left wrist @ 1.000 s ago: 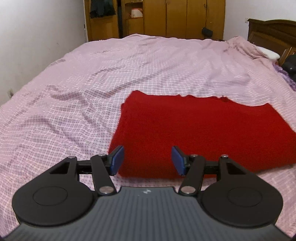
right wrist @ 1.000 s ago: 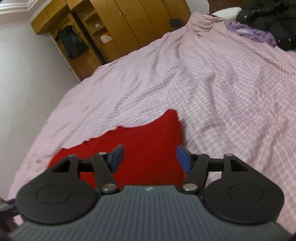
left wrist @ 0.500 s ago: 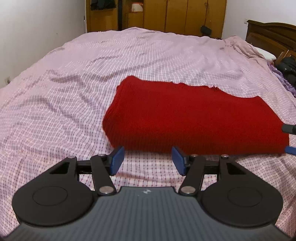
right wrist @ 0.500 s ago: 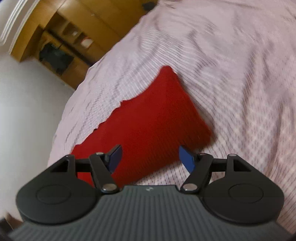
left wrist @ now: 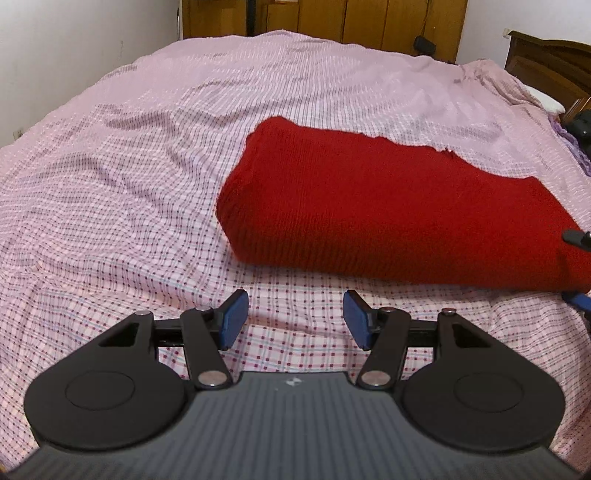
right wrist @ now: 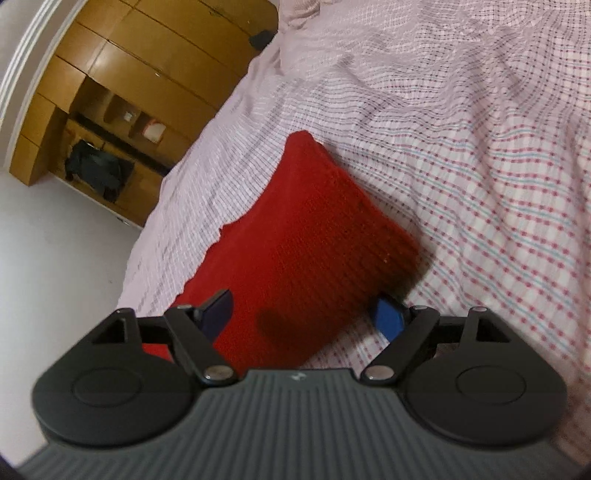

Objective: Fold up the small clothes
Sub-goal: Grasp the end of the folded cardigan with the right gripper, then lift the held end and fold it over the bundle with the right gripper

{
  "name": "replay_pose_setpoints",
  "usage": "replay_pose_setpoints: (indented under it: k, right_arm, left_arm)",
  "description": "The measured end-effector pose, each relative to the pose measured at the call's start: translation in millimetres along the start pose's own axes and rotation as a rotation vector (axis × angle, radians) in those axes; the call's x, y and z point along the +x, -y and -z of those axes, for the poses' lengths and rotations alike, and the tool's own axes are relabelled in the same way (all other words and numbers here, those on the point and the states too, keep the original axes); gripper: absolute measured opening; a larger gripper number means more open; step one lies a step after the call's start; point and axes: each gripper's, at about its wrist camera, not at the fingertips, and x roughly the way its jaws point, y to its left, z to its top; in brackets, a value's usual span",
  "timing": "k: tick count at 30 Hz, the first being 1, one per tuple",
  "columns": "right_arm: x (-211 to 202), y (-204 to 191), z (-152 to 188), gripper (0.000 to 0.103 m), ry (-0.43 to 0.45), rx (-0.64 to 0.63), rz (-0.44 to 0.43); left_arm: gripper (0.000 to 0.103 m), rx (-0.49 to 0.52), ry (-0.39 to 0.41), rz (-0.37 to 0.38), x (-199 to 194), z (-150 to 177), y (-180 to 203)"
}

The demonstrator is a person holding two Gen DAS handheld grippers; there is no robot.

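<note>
A folded red knit garment point(left wrist: 388, 221) lies on the pink checked bedsheet point(left wrist: 129, 184). My left gripper point(left wrist: 295, 319) is open and empty, just short of the garment's near edge. My right gripper point(right wrist: 303, 314) is open and tilted, with its jaws straddling the garment's near right corner point(right wrist: 295, 266), one finger over the cloth and one at its edge. Its fingertips point(left wrist: 576, 236) show at the right edge of the left wrist view, at the garment's right end.
Wooden wardrobes point(left wrist: 369, 18) stand beyond the bed's far end. A dark wooden headboard point(left wrist: 550, 62) with a pillow and dark clothes is at the far right. A white wall point(left wrist: 74, 48) runs along the left side.
My left gripper has drawn back off the garment toward me. My right gripper has tilted and moved in over the garment's right corner. Both stay open.
</note>
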Motion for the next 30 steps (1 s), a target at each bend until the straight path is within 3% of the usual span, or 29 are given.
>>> replay_pose_setpoints:
  k: [16,19,23,26,30]
  right_arm:
    - [29,9,-8,0.083,0.164,0.064,-0.037]
    - [33,12,-14,0.072,0.179,0.093,-0.035]
    - [35,16,-18,0.048,0.189,0.100,-0.008]
    - [31,16,-18,0.041,0.190,0.072,-0.032]
    - [23,3,-20,0.040,0.195,0.000,-0.049]
  left_arm:
    - [0.065,0.006,-0.043,-0.012,23,9,-2]
    - [0.066,0.001,-0.036,-0.003,24,10,-5]
    - [0.067,0.004,-0.044,-0.008,27,8,-4]
    - [0.067,-0.002,-0.039,-0.010,23,7,-4]
    - [0.067,-0.023,-0.029,-0.008,16,7,-8]
